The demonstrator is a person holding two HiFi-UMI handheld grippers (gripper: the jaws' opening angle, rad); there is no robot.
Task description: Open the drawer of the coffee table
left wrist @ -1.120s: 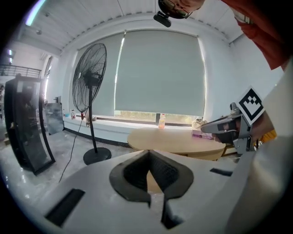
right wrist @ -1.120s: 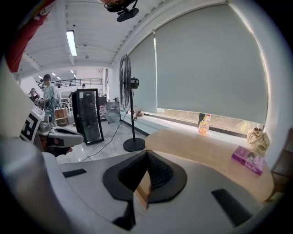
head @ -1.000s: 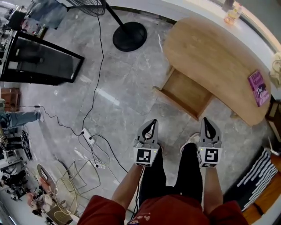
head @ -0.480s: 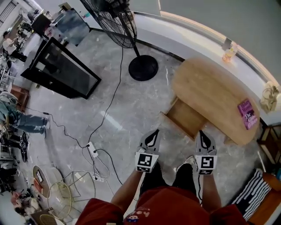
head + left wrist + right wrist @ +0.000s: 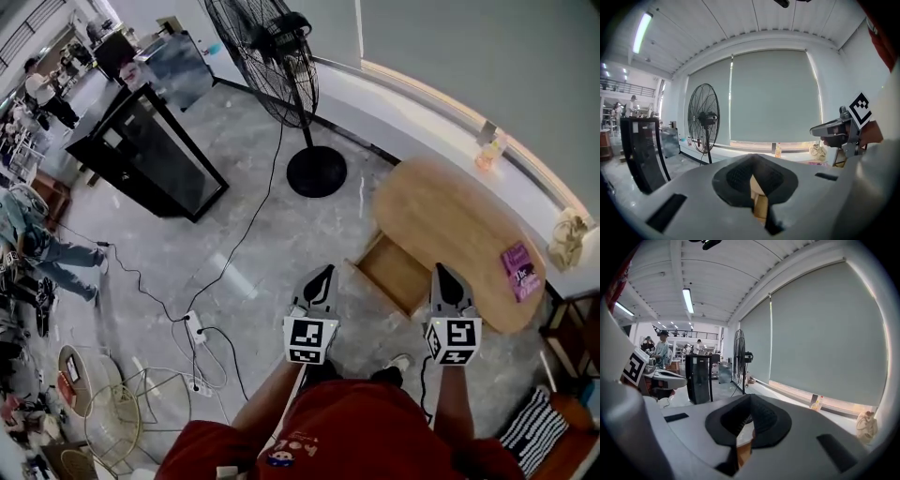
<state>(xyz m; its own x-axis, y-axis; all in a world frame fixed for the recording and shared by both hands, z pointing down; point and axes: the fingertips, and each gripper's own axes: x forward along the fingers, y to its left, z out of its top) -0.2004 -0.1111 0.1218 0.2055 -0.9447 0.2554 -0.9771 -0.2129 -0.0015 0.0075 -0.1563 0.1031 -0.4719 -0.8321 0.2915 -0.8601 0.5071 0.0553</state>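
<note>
The drawer [image 5: 398,274] stands pulled out of the coffee table [image 5: 450,225] on the side nearest the person. Its wooden bottom is bare and open to view, so the pull looks made.

Both tools are held on that same near side of the table, apart from the drawer. The left gripper [image 5: 324,274] is off the drawer's outer corner. The right gripper [image 5: 442,277] has its tip overlapping the table's near edge in the head view, though it seems to be held above it. Each is clenched on nothing: in the two gripper views the jaws meet, with only a sliver of wood colour showing behind them.

What is left, by my reading, is to leave the drawer as it lies and keep both tools clear of its front panel.

If more travel is wanted, the clean way is:
- Lower one gripper to the front lip.
- Grip or hook the lip near its middle.
- Draw straight out from the table along the runners, not sideways, since a skewed pull tends to bind a drawer.

The table top carries a book [image 5: 518,270] at its far right end (a jolt could shift it), so keep any pull slow and steady.
</note>
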